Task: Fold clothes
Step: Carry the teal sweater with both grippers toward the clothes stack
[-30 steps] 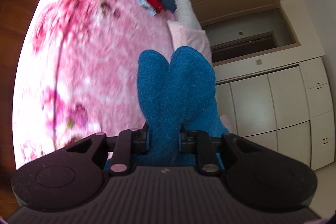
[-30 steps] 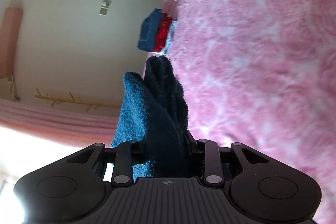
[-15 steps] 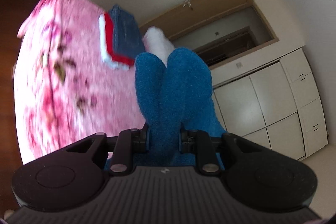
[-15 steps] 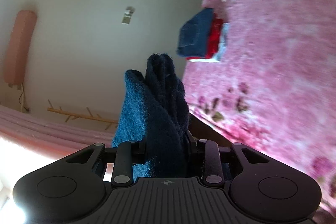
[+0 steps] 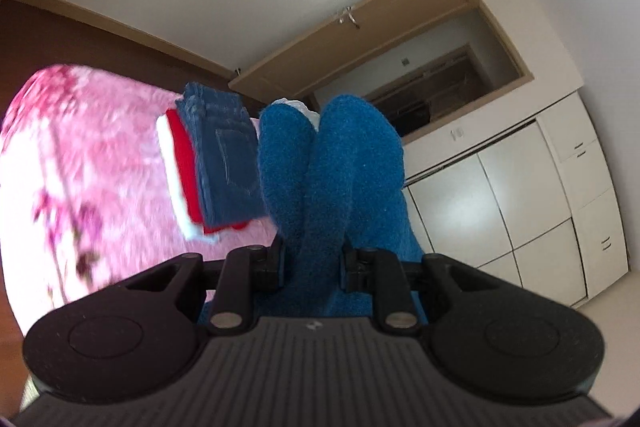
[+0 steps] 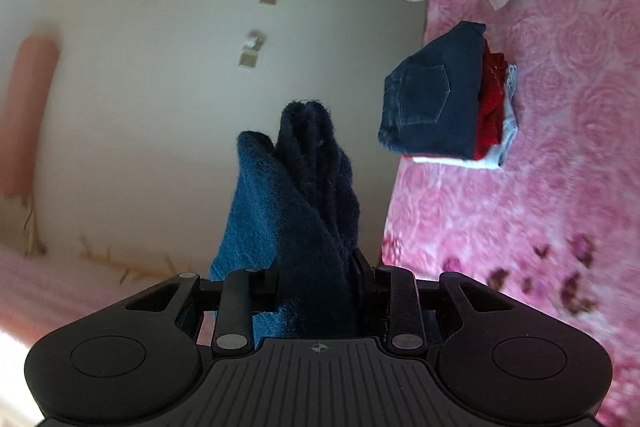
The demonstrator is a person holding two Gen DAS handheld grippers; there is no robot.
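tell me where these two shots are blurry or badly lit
Left wrist view: the pink bedspread smears with motion blur; the blue fleece garment in the left gripper stays sharp and evenly lit. Right wrist view: the same garment in the right gripper looks dark, backlit, and glare blows out the lower left corner; fisheye bends both.

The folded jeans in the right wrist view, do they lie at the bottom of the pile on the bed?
No. The folded jeans lie on top of the pile, with a red garment and a white one under them.

The blue towel (image 5: 332,179) hides both grippers' fingertips; the pink bedspread (image 5: 80,167) is blurred, its far end cut off.
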